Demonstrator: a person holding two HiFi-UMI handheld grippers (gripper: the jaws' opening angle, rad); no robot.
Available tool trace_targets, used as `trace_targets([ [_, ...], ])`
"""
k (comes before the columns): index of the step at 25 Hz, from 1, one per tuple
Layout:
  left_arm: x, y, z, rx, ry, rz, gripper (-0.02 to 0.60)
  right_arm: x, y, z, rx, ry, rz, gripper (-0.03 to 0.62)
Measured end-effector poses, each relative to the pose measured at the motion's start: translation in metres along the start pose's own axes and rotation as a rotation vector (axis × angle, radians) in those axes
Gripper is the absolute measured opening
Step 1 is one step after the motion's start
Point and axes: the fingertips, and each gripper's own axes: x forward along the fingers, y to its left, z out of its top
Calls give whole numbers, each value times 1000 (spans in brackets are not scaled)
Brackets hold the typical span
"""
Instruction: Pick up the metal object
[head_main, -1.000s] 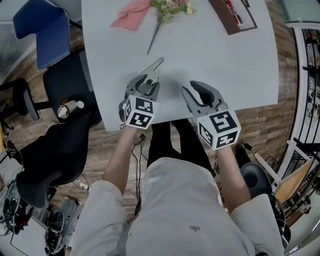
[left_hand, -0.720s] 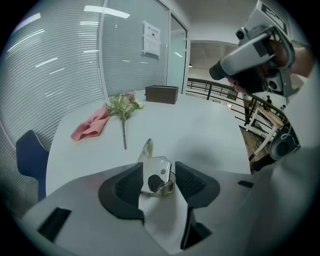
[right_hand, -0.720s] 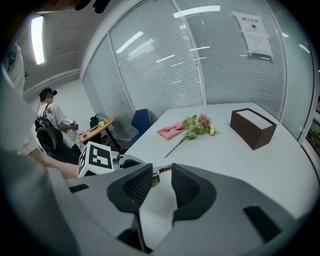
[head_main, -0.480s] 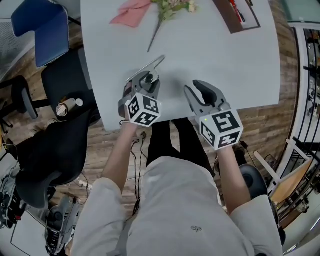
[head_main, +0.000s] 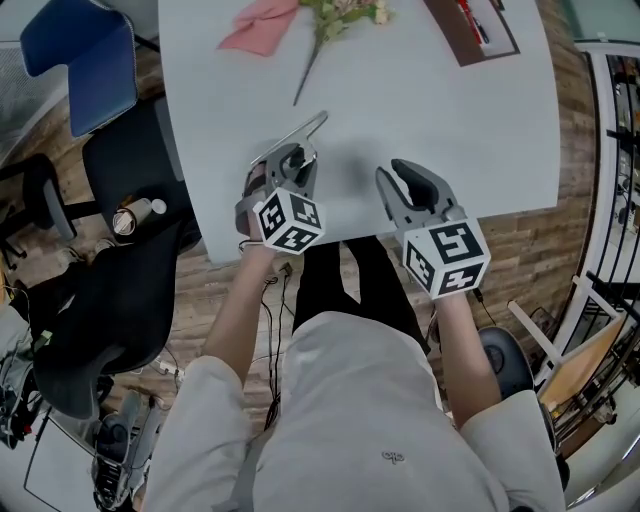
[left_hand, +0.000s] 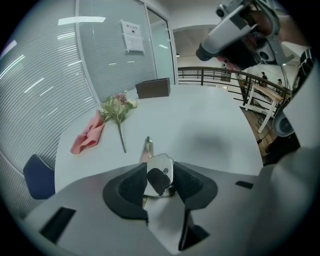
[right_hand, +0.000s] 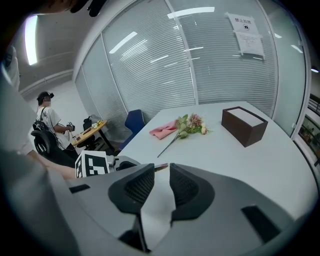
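Observation:
The metal object (head_main: 300, 131) is a flat shiny piece with a long bar, lying near the front edge of the white table (head_main: 420, 100). My left gripper (head_main: 292, 158) is over its near end. In the left gripper view the shiny plate (left_hand: 162, 162) stands between the jaws of the left gripper (left_hand: 160, 175), which are closing, and both pads meet its sides. My right gripper (head_main: 405, 180) hovers over bare table to the right. In the right gripper view the right gripper (right_hand: 162, 175) has its jaws closing with a narrow gap and nothing between them.
A pink cloth (head_main: 262, 22), a flower sprig (head_main: 330, 30) and a dark brown box (head_main: 470, 25) lie at the table's far side. Left of the table stand a black chair (head_main: 130, 160) and a blue chair (head_main: 70, 60). The table's front edge is just below both grippers.
The left gripper has rolled a little and its jaws have narrowed onto the metal object. The right gripper has drifted slightly right and its jaws have narrowed.

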Motion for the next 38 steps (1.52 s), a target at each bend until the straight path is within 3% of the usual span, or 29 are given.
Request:
trace_targets([
  [7, -1, -2, -1, 65, 17, 5, 147, 0, -1, 0, 10, -3, -9, 98],
  [38, -8, 14, 8, 156, 32, 57, 54, -16, 3, 24, 13, -64, -31, 98],
])
